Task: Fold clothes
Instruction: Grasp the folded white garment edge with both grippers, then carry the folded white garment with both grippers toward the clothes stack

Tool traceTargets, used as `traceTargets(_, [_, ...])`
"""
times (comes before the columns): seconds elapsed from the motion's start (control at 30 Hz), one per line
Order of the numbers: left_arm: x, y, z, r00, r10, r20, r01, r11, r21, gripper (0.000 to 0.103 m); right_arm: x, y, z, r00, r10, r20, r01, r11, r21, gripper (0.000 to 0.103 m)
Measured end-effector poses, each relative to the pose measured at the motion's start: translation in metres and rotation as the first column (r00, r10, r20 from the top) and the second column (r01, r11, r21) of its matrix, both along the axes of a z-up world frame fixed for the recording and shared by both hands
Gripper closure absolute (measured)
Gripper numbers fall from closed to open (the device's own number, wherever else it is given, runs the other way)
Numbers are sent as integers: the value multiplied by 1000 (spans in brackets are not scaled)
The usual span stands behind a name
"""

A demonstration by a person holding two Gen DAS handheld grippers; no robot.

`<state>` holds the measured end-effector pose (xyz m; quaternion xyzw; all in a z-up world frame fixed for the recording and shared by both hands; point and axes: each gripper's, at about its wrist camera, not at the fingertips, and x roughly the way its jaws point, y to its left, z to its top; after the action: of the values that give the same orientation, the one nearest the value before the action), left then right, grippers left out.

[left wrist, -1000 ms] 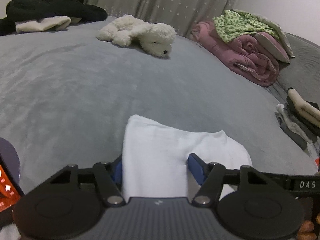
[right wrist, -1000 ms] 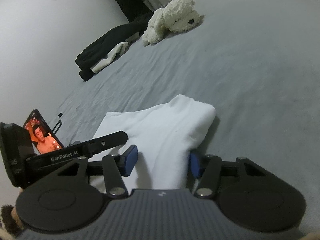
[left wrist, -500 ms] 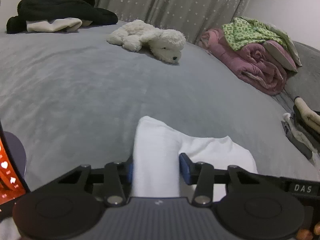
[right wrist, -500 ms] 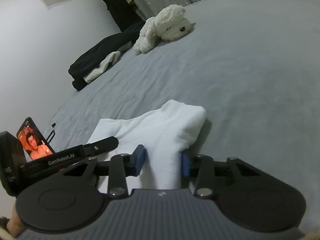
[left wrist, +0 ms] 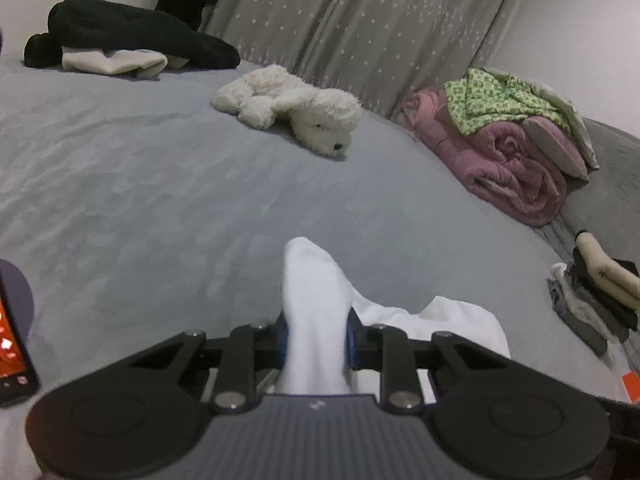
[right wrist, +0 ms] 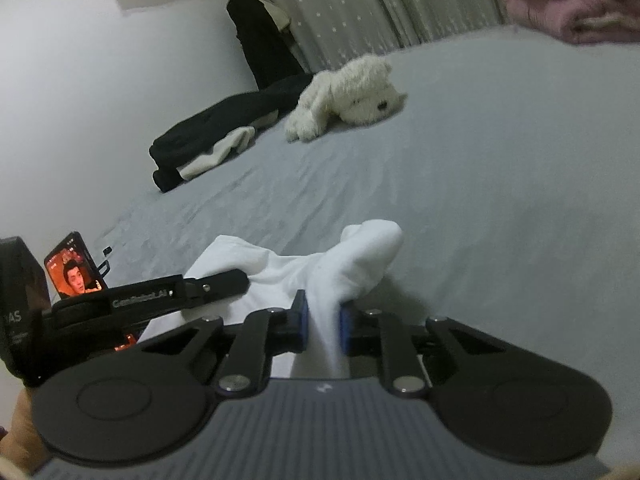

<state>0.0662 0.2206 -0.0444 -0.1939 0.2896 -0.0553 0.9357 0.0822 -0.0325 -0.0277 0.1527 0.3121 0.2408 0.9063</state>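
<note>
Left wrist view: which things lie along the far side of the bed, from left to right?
black garment → white plush dog → pink blanket with a green patterned garment on top

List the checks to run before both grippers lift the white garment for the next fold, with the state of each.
1. Left gripper pinching the white garment: ok; its jaws have just been closing and cloth is bunched between the pads.
2. Right gripper pinching the garment: ok; its jaws have just been closing on cloth too.
3. Bed surface ahead free for laying the fold: ok.
4. Plush dog clear of the garment: ok, well beyond it.
5. Phone clear of the cloth: cannot tell; it stands close to the left edge.
6. Near hem free: cannot tell, hidden behind the grippers.
</note>
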Motion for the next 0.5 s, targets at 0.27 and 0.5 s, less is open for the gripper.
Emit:
traceTargets(0.27, [-5, -43, 18, 995, -43, 87, 43, 999, -5, 80, -6, -40, 16, 996, -62, 62, 63, 998, -7, 85])
traceTargets(0.5, [-4, -88, 28, 988, -100, 115, 100, 995, 5, 80, -13, -81, 26, 990, -119, 80, 118, 993, 6, 85])
